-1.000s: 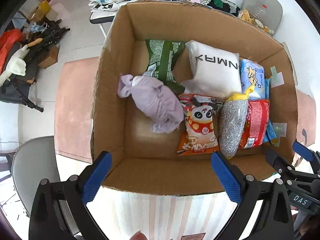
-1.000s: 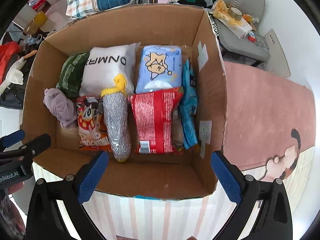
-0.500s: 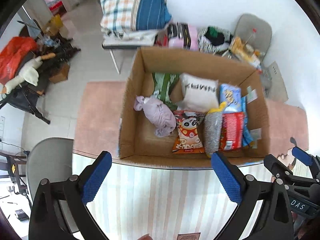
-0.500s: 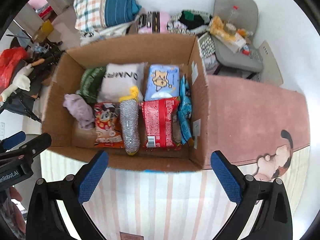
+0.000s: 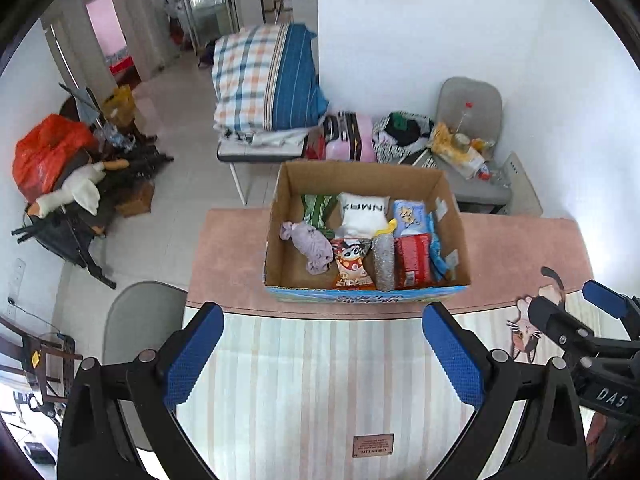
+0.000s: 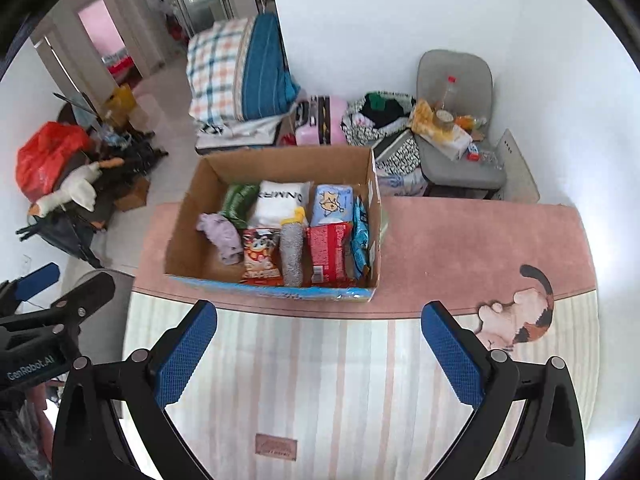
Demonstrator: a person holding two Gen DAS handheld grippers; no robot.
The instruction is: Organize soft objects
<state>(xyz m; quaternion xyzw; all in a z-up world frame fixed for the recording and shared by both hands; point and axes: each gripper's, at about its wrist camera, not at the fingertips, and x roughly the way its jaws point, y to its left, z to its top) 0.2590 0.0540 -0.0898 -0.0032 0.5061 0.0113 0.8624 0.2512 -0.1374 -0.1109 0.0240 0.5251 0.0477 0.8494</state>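
Observation:
An open cardboard box [image 5: 276, 236] [image 6: 182, 220] stands on the pink and striped table mat. Inside lie a lilac cloth bundle [image 5: 308, 242] [image 6: 220, 234], a green packet [image 5: 318, 208], a white pillow [image 5: 364, 216] [image 6: 282, 202], an orange snack bag [image 5: 352, 266] [image 6: 260, 258], a silver scrubber with a yellow tip [image 5: 382, 258] [image 6: 291, 250], a red packet [image 5: 412, 260] [image 6: 328, 252] and a pale blue packet [image 5: 408, 212] [image 6: 332, 204]. My left gripper [image 5: 322, 354] and right gripper [image 6: 320, 354] both hang open and empty, well short of the box's near wall.
A cat picture [image 6: 520, 312] marks the mat at right. Beyond the table are a folded plaid quilt [image 5: 264, 80], a pink case [image 5: 352, 138], a grey chair with bottles and snacks [image 6: 456, 120], a grey chair [image 5: 140, 320] at left, and floor clutter [image 5: 68, 184].
Both grippers have pulled back and up from the box, which now looks much smaller and farther off. The box contents have not moved. Both stay open.

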